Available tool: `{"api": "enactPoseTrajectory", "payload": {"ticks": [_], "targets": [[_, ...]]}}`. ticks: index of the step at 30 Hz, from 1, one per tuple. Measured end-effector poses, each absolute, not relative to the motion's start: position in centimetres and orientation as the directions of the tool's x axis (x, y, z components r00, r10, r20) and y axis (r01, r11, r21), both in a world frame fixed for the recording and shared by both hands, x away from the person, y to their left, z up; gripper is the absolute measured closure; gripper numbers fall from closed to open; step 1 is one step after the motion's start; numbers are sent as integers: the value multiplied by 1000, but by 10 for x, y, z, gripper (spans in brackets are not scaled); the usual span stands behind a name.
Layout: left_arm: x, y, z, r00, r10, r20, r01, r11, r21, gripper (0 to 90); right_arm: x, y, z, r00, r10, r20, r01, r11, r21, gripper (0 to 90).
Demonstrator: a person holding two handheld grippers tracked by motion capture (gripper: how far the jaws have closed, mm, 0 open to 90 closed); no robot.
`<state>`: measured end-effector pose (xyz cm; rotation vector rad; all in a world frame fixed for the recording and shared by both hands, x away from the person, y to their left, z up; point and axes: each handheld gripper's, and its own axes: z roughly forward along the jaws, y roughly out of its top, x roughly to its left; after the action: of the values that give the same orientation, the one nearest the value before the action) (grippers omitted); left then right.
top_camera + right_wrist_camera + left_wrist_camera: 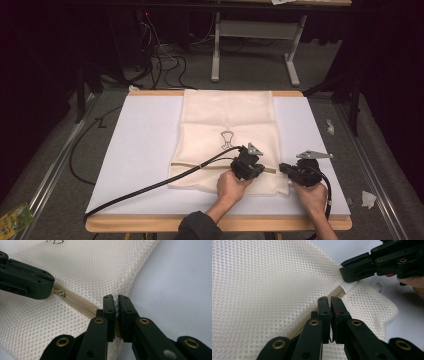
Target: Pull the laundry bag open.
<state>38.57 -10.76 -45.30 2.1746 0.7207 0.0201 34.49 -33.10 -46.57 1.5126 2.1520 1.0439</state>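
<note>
At the bottom of the high view the person's sleeve and two hands come in over the near edge of the worktop (150, 150), a white sheet on a wooden board. The left tool (248, 161) sits just right of centre with its jaws closed on the zipper pull (60, 293) of a cream mesh laundry bag (227, 140). The right tool (285, 168), a little further right, has its jaws shut on the bag's white end tab (348, 286) at the lower right edge of the mesh.

In the left gripper view the zipper (337, 293) runs from between the closed jaws up toward the right tool in the upper right of the frame. In the right gripper view the same tan zipper line runs from the jaws at bottom centre to the left tool at mid left.

The bag lies flat in the middle of the worktop, reaching from its near part to its far edge, with a small dark printed emblem (227, 138) at its centre. It looks light, soft and limp, likely to bunch and slide on the smooth sheet. So the tab end probably needs anchoring while the pull is drawn along the teeth. The pull and tab are the firmest places to take hold.

Beyond the worktop, cables and a grey frame stand on the floor.
</note>
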Motion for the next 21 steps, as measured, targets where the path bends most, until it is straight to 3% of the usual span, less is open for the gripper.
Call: {"api": "enactPoseTrajectory", "payload": {"ticks": [15, 16, 18, 21], "targets": [[386, -104, -451, 836, 505, -215, 485, -494, 722, 873, 345, -331, -466, -395, 906, 151, 679, 178, 712, 860], [388, -99, -453, 818, 509, -267, 519, -453, 725, 873, 345, -331, -465, -395, 906, 150, 679, 178, 712, 861], [390, -96, -454, 808, 516, -284, 534, -439, 722, 873, 345, -331, -465, -395, 907, 148, 679, 179, 712, 861], [387, -91, -453, 821, 524, -229, 502, -469, 727, 873, 346, -330, -466, -391, 909, 146, 683, 180, 708, 860]]}}
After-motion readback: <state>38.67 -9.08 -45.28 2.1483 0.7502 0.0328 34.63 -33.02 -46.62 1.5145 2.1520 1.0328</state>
